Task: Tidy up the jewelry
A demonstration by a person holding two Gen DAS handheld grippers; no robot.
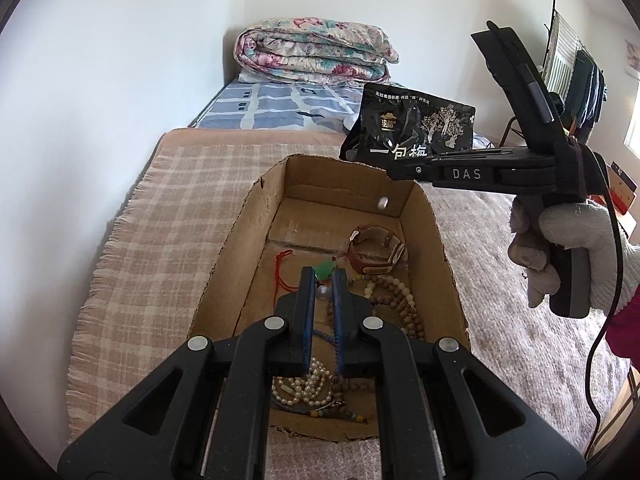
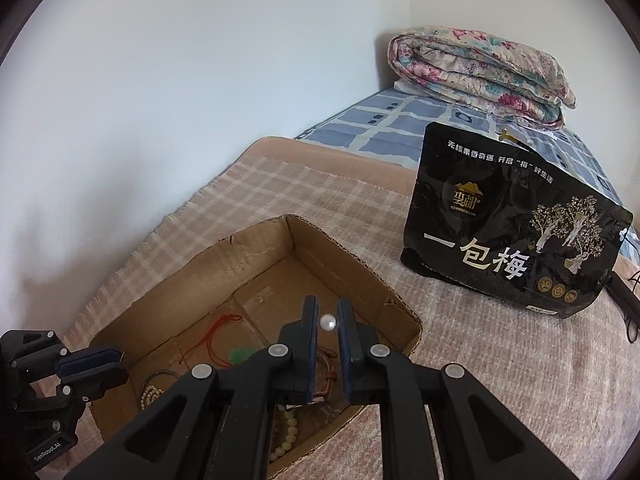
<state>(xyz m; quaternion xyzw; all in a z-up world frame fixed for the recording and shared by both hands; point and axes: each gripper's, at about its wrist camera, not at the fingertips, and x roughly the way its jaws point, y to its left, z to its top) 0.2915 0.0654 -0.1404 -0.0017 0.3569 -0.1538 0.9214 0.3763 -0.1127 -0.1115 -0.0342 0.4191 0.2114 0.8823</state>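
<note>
A shallow cardboard box (image 1: 224, 264) (image 2: 192, 256) lies on the bed and holds jewelry: a brown leather bracelet (image 1: 374, 254), bead strings (image 1: 396, 300), a pearl strand (image 1: 304, 386), a red cord with a green pendant (image 1: 326, 268) (image 2: 240, 355). My left gripper (image 1: 323, 286) hangs over the box, jaws narrowly apart with a grey pearl (image 1: 322, 293) between them. My right gripper (image 2: 329, 318) hovers over the box, jaws narrowly apart; a white pearl (image 2: 328, 323) sits between its tips, and in the left wrist view a pearl (image 1: 383, 202) shows in the air below it (image 1: 394, 172).
A black snack pouch (image 1: 408, 128) (image 2: 516, 232) stands behind the box on the right. A folded floral quilt (image 1: 316, 50) (image 2: 480, 68) lies at the bed's far end. A white wall runs along the left. A plaid blanket (image 1: 160, 216) covers the bed.
</note>
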